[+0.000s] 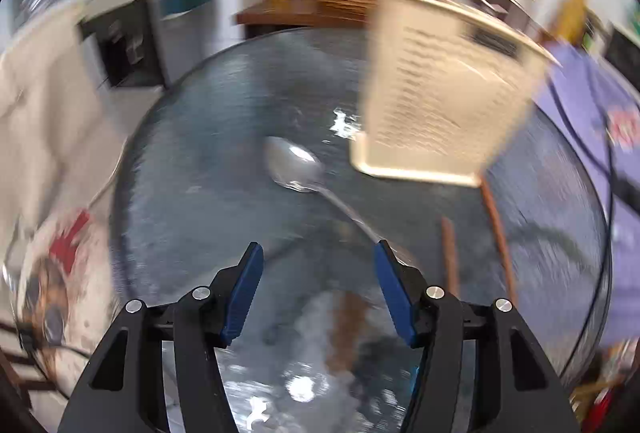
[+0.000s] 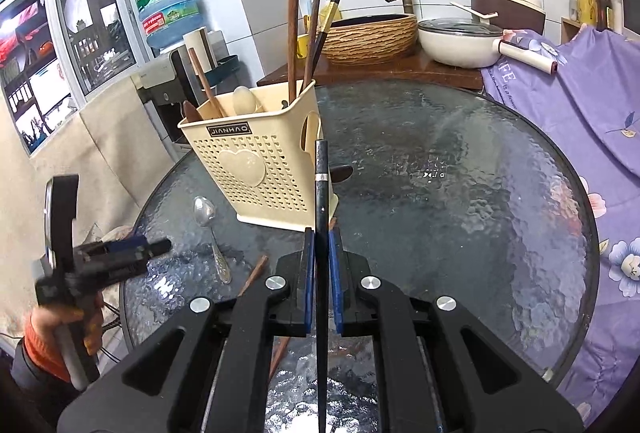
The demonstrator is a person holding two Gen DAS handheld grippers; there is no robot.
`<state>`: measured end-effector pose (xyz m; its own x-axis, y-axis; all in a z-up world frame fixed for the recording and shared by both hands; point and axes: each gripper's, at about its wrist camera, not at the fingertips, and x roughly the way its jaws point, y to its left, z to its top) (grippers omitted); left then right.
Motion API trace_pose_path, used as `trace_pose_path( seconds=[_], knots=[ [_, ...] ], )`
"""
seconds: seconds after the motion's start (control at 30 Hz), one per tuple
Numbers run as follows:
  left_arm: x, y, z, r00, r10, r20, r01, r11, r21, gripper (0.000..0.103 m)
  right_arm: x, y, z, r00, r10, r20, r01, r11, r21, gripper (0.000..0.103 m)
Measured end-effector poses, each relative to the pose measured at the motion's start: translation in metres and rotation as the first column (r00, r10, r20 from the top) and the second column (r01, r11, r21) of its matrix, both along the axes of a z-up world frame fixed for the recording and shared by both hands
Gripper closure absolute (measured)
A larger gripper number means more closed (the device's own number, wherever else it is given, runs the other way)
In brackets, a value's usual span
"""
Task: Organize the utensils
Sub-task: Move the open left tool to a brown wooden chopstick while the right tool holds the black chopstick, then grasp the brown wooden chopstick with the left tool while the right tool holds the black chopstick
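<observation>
Left gripper [image 1: 318, 253] hangs over the glass worktop [image 1: 200, 161], jaws apart and empty, lined up on the spoon [image 1: 294, 165] that lies flat beside the holder [image 1: 448, 89]; the gap looks set for the handle (that view is blurred); meanwhile the right gripper [image 2: 321, 233] is clamped narrow on a dark chopstick [image 2: 321, 185], tip aimed at the cream holder's nearer end, likely for dropping in beside the other sticks; two brown chopsticks [image 1: 450, 253] lie loose on the glass.

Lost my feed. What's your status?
Left gripper open above spoon. Right gripper shut on black chopstick. Holder ahead, unobstructed.
</observation>
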<state>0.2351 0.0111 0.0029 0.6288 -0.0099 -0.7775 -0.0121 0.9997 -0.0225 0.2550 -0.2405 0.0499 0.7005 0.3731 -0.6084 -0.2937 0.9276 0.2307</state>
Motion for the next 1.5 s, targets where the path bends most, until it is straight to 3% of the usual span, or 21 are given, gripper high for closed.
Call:
trace_pose_path(
  seconds=[0.07,0.2,0.37,0.63,0.83,0.93,1.1,1.13,1.23,1.37,1.5],
  knots=[
    [-0.004,-0.029,-0.003,0.997,-0.083,0.006,0.083,0.995,0.049,0.048,0.001,0.000,-0.002,1.000,-0.003,-0.003,0.003,1.000,-0.002,0.095],
    [-0.001,-0.066,-0.016,0.984,-0.175,-0.041,0.177,0.981,0.079,0.060,0.003,0.000,-0.007,1.000,-0.010,-0.018,0.010,1.000,0.000,0.095],
    [0.013,-0.075,-0.032,0.984,-0.153,-0.091,0.162,0.983,0.093,0.068,0.002,-0.003,-0.008,1.000,-0.015,-0.024,0.015,1.000,-0.001,0.095],
    [0.033,-0.077,-0.036,0.985,-0.132,-0.107,0.143,0.984,0.109,0.072,0.001,-0.002,-0.007,1.000,-0.006,-0.021,0.006,1.000,0.001,0.095],
    [0.027,-0.070,-0.024,0.992,-0.121,-0.042,0.125,0.988,0.091,0.072,0.002,-0.002,-0.007,1.000,-0.005,-0.024,0.005,1.000,0.002,0.095],
    [0.035,-0.074,-0.030,0.991,-0.115,-0.072,0.122,0.987,0.101,0.071,0.005,-0.002,-0.008,1.000,-0.007,-0.029,0.007,1.000,0.005,0.095],
    [0.041,-0.079,-0.032,0.991,-0.119,-0.054,0.125,0.983,0.132,0.069,0.006,0.003,-0.009,0.999,0.002,-0.033,-0.002,1.000,0.000,0.095],
    [0.045,-0.081,-0.036,0.988,-0.127,-0.087,0.137,0.983,0.121,0.070,0.006,0.003,-0.009,0.999,0.002,-0.033,-0.002,1.000,-0.001,0.095],
    [0.049,-0.082,-0.037,0.988,-0.129,-0.084,0.138,0.984,0.110,0.075,0.007,0.003,-0.009,0.999,-0.001,-0.035,0.001,1.000,-0.003,0.095],
    [0.054,-0.085,-0.037,0.985,-0.143,-0.095,0.152,0.984,0.092,0.095,0.008,0.005,-0.009,0.999,-0.005,-0.037,0.004,1.000,-0.005,0.095],
    [0.057,-0.084,-0.036,0.986,-0.140,-0.091,0.147,0.987,0.067,0.096,0.009,0.005,-0.009,0.999,-0.006,-0.039,0.006,1.000,-0.005,0.095]
  ],
)
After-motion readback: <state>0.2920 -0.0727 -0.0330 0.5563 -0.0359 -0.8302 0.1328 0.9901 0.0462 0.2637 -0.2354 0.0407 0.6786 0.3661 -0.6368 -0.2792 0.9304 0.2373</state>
